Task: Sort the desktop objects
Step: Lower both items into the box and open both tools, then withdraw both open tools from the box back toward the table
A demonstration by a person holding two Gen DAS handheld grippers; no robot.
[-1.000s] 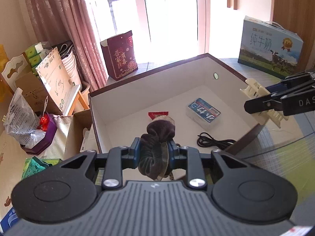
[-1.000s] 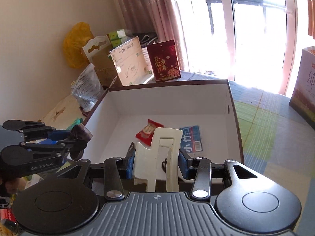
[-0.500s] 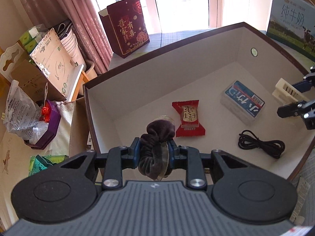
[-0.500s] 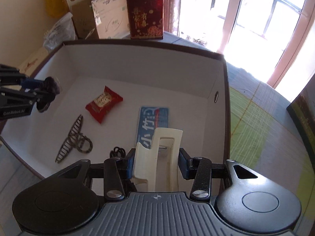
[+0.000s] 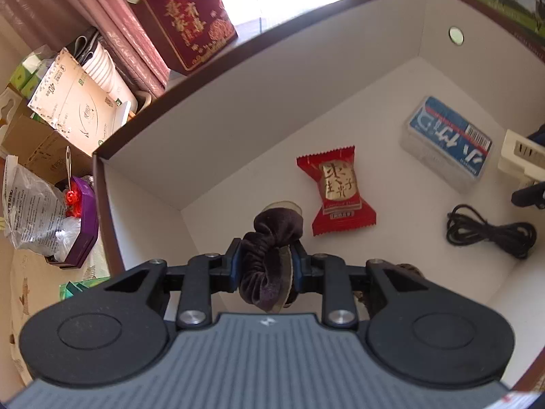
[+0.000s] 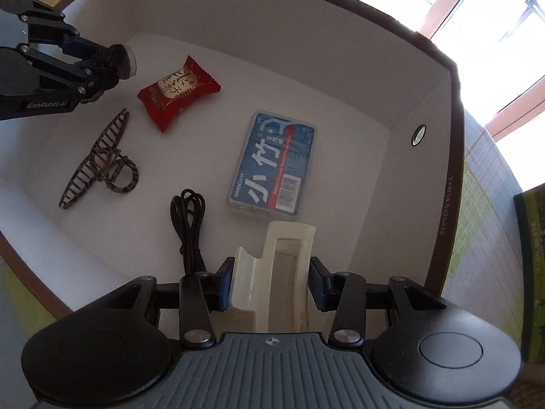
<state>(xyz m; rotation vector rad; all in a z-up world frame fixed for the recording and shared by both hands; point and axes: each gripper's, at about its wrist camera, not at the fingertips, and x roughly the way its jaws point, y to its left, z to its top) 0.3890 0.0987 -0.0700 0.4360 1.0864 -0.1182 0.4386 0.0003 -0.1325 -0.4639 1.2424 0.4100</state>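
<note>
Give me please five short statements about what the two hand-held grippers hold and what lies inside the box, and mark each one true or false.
1. The left hand-held gripper is shut on a dark velvet scrunchie. True.
2. The right hand-held gripper is open with nothing in it. False: it is shut on a cream hair claw.
3. A red snack packet lies on the floor of the box. True.
4. The black cable lies on top of the blue floss-pick case. False: it lies beside it, apart.
5. The striped hair claw is held by a gripper. False: it lies loose in the box.
</note>
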